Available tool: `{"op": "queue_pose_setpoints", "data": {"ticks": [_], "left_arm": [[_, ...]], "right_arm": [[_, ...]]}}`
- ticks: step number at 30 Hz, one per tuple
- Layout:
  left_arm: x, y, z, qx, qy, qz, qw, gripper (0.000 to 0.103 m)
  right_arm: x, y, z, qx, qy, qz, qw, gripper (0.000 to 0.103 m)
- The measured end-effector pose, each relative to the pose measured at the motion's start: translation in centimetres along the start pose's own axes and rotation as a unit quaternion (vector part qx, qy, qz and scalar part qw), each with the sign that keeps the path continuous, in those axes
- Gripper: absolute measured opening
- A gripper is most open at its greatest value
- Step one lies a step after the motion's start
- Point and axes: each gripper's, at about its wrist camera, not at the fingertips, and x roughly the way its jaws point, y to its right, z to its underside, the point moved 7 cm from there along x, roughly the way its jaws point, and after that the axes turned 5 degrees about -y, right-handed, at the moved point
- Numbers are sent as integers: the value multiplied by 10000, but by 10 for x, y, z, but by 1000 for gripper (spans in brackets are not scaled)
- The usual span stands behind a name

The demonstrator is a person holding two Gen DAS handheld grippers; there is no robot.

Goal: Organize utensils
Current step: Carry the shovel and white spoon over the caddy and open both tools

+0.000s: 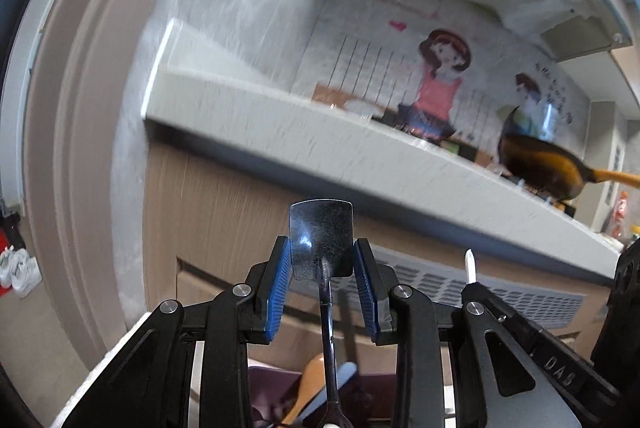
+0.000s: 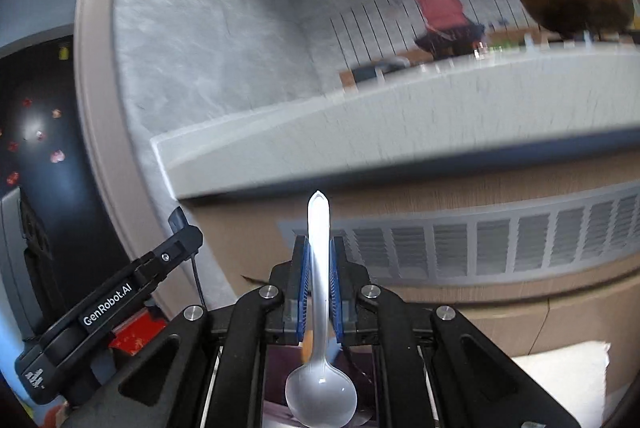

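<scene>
My left gripper (image 1: 322,262) is shut on a dark metal utensil (image 1: 322,240); its flat handle end sticks up between the blue pads and its stem runs down toward me. Below it lie a wooden spoon (image 1: 308,388) and a pale blue utensil (image 1: 340,378) in a dark maroon container (image 1: 272,384). My right gripper (image 2: 319,268) is shut on a white plastic spoon (image 2: 320,360), handle up, bowl down near the camera. The spoon's handle tip also shows in the left wrist view (image 1: 471,264). Both grippers are raised in front of a kitchen counter.
A grey counter edge (image 1: 360,155) (image 2: 400,131) runs across both views above wooden cabinets with a white vent grille (image 2: 500,244). A dark pan with an orange handle (image 1: 560,167) sits on the stove. The left gripper's body (image 2: 112,304) shows at the right wrist view's left.
</scene>
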Motion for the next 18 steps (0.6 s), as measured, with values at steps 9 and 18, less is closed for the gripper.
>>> {"op": "queue_pose_setpoints", "data": {"ticks": [9, 18], "left_arm": [[31, -5, 26, 184, -94, -202, 9996, 33], [18, 9, 30, 523, 312, -84, 9981, 33]], "right_arm": [[44, 13, 32, -48, -190, 373, 9991, 10], [51, 15, 51, -297, -312, 498, 9978, 11]]}}
